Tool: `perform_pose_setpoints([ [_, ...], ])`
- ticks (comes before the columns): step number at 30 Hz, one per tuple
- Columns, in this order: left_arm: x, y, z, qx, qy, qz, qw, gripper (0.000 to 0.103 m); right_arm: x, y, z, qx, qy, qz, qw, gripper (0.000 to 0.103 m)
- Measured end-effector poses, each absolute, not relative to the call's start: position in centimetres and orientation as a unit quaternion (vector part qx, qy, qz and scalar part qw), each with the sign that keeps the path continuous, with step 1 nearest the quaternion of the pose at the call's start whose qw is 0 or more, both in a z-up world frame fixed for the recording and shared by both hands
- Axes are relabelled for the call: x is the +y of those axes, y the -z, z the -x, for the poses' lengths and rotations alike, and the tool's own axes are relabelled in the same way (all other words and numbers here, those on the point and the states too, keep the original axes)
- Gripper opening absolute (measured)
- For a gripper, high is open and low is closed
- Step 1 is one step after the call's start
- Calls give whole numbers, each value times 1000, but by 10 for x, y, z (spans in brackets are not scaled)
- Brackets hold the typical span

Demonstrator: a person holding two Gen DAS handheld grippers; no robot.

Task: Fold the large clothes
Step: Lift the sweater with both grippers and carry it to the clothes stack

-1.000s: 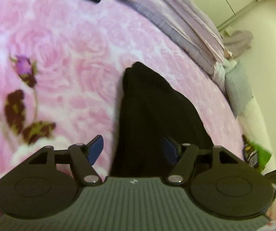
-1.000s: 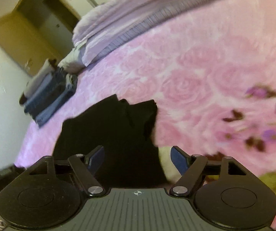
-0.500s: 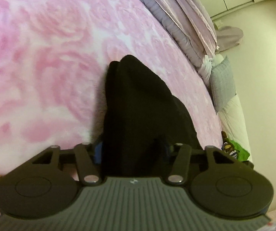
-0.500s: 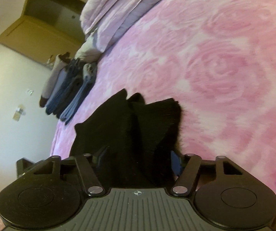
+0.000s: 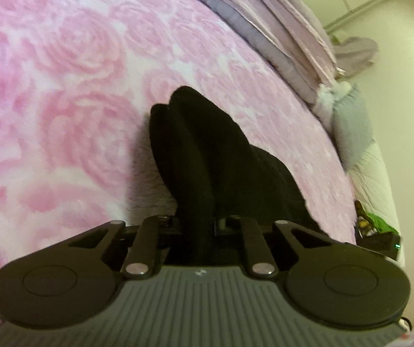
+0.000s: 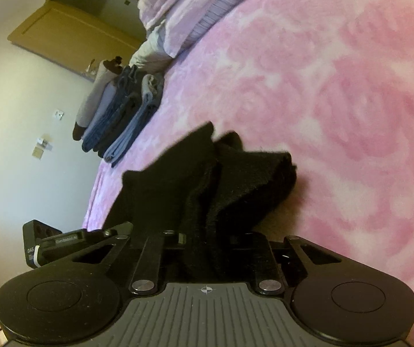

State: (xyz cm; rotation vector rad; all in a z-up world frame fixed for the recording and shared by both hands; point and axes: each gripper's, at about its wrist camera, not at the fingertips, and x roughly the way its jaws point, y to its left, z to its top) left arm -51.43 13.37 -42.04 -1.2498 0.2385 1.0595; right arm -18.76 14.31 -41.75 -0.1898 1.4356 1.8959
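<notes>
A black fuzzy garment (image 5: 207,150) lies bunched on a pink rose-patterned blanket (image 5: 62,72). My left gripper (image 5: 198,224) is shut on a thick fold of it at its near end; the cloth hides the fingertips. In the right wrist view the same black garment (image 6: 235,179) rises in folds from the blanket (image 6: 351,101). My right gripper (image 6: 207,235) is shut on its near edge, and the fabric runs down between the jaws.
Folded lilac bedding (image 5: 279,29) lies along the far edge of the bed, with a grey pillow (image 5: 351,127) beyond it. A stack of folded jeans and clothes (image 6: 120,115) sits at the bed's far left corner. The other gripper (image 6: 53,240) shows at lower left.
Both grippers were open above the garment a second ago. They came down onto its near edge and closed on the cloth, which now bunches up between the jaws.
</notes>
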Motion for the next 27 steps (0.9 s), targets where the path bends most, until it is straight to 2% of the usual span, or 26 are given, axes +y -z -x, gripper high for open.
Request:
perform_pose_setpoints([
  [3, 130, 388, 511, 108, -486, 567, 657, 11, 155, 381, 190, 571, -730, 89, 365, 15],
  [8, 119, 308, 523, 61, -511, 571, 639, 11, 179, 299, 201, 564, -745, 104, 340, 15],
  [14, 138, 212, 564, 8, -557, 543, 629, 11, 250, 205, 257, 540, -780, 120, 295, 15],
  [21, 222, 137, 678, -43, -605, 487, 628, 11, 382, 125, 388, 482, -830, 117, 257, 15],
  [27, 329, 95, 786, -63, -633, 436, 636, 11, 507, 88, 506, 437, -856, 107, 255, 15],
])
